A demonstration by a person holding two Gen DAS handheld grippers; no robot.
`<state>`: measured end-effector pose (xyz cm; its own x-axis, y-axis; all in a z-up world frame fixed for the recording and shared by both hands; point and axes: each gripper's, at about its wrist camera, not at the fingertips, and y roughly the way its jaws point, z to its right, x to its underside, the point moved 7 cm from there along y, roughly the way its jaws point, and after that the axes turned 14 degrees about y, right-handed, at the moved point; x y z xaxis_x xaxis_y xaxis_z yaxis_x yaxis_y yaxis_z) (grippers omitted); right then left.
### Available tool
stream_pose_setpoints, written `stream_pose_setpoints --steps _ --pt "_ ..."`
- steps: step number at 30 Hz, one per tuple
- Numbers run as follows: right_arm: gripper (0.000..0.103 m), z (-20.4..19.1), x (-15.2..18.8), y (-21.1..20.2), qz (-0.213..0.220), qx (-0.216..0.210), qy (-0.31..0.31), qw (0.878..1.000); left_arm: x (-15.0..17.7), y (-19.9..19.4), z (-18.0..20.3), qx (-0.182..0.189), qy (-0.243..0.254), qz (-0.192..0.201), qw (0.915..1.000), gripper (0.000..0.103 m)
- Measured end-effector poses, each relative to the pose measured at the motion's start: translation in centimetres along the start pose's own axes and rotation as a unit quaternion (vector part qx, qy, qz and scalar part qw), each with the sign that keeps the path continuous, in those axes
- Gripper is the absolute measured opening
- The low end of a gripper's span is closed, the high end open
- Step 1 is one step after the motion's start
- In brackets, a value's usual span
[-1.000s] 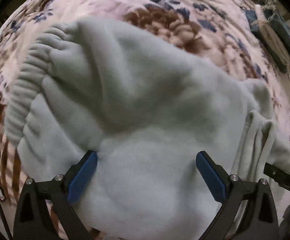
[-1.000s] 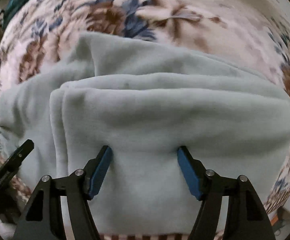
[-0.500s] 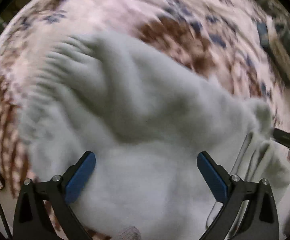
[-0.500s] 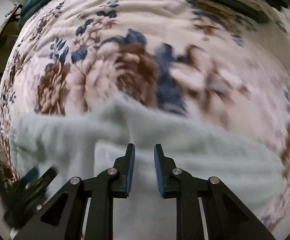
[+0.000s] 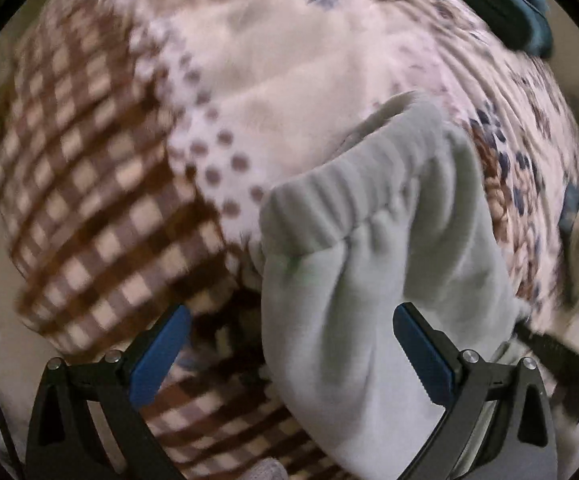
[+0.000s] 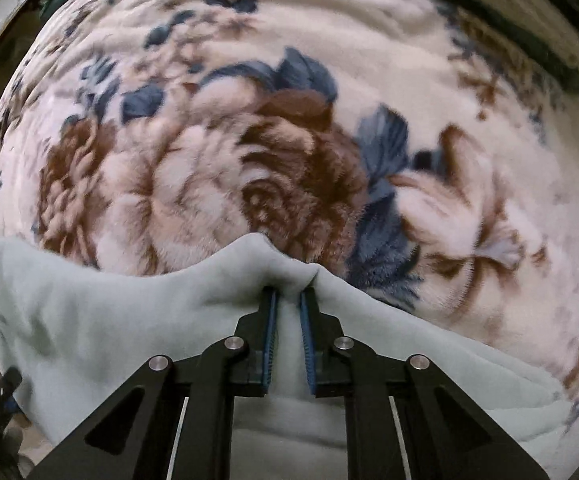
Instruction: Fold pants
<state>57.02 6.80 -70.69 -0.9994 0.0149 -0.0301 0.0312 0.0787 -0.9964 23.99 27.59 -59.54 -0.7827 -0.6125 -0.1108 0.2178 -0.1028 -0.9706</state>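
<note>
Pale grey-green fleece pants (image 6: 89, 320) are pinched at the fold edge by the narrowed right gripper (image 6: 289, 300) — evidently for dragging across the floral plush blanket (image 6: 249, 140) — while the left gripper (image 5: 289, 344) is held wide, gripping nothing.

Both wrist views steep down, close over the blanket (image 6: 289, 20) — sharing the pale pants (image 5: 369, 320), left view blurred

Pale grey-green pants (image 6: 89, 320); floral, brown-checked blanket (image 6: 289, 160).

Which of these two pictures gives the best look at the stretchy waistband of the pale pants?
The left wrist view: the ribbed waistband runs across the middle of the picture, gathers plain despite blur. The right wrist view shows only plain fleece of the pants, pinched in the right gripper; perhaps a sliver of gathered edge at far left.
</note>
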Motion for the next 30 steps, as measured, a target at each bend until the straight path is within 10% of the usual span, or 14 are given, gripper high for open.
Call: stream_pose_setpoints --steps 4,14,20,30 --pt "0.070 0.7 3.3 -3.6 0.019 -0.053 0.021 0.998 0.1 1.0 -1.1 0.025 -0.030 0.006 0.9992 0.103" --pt "0.071 8.5 15.5 -3.6 -0.009 -0.069 0.113 0.991 -3.3 3.4 -0.7 0.120 -0.061 0.018 0.9907 0.101" --pt "0.071 10.7 17.0 -3.1 0.001 -0.073 0.141 0.987 -3.1 -0.8 1.5 0.059 0.013 0.080 0.9950 0.042" --pt "0.071 13.6 16.8 -4.5 0.007 -0.106 0.161 0.981 -0.7 -6.0 1.5 0.035 0.006 0.126 0.9914 0.037"
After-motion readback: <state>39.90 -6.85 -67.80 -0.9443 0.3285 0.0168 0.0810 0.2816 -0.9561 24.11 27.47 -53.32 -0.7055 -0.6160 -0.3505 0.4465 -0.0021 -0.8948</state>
